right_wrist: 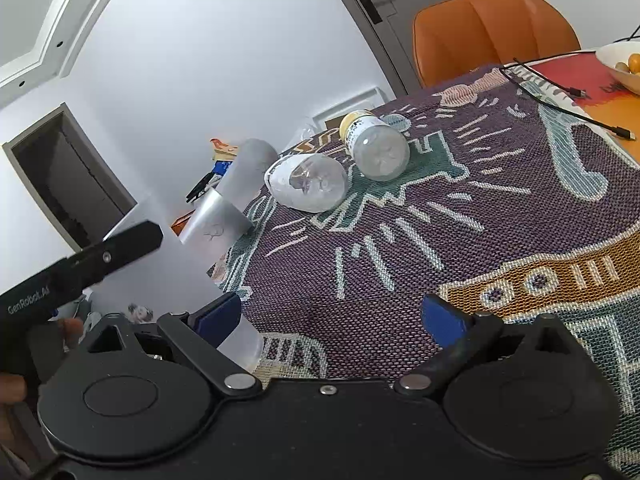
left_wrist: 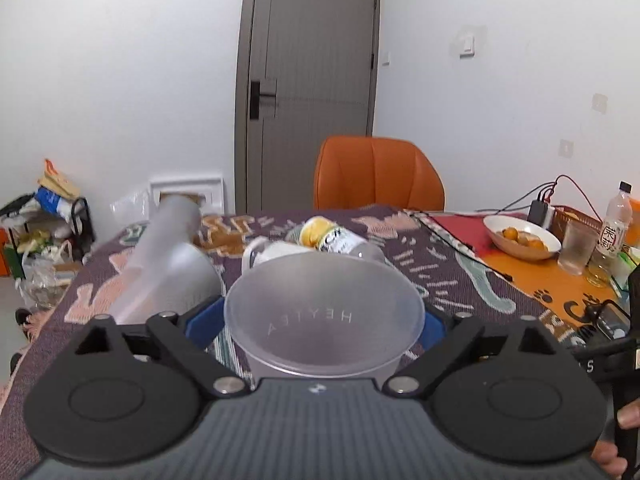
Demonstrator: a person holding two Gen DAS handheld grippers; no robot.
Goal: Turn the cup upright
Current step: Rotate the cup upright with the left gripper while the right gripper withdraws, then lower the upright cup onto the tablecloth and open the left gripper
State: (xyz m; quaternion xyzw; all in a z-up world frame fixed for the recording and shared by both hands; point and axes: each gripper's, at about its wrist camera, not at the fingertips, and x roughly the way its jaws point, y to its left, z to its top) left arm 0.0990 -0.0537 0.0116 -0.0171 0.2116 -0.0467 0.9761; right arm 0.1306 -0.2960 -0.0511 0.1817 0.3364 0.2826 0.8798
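A patterned tablecloth (right_wrist: 460,216) covers the table; 2 bottles (right_wrist: 380,148) lie on it.

A: Between the blue fingers (left_wrist: 208,322), what colour is the cup (left_wrist: 324,312)?
B: Frosted clear, with pale "HEYTEA" lettering. Beyond the fingers the cloth (right_wrist: 460,216) is purple, woven with teal, pink and mustard figures.
A: And the chair (left_wrist: 378,174)?
B: Orange.
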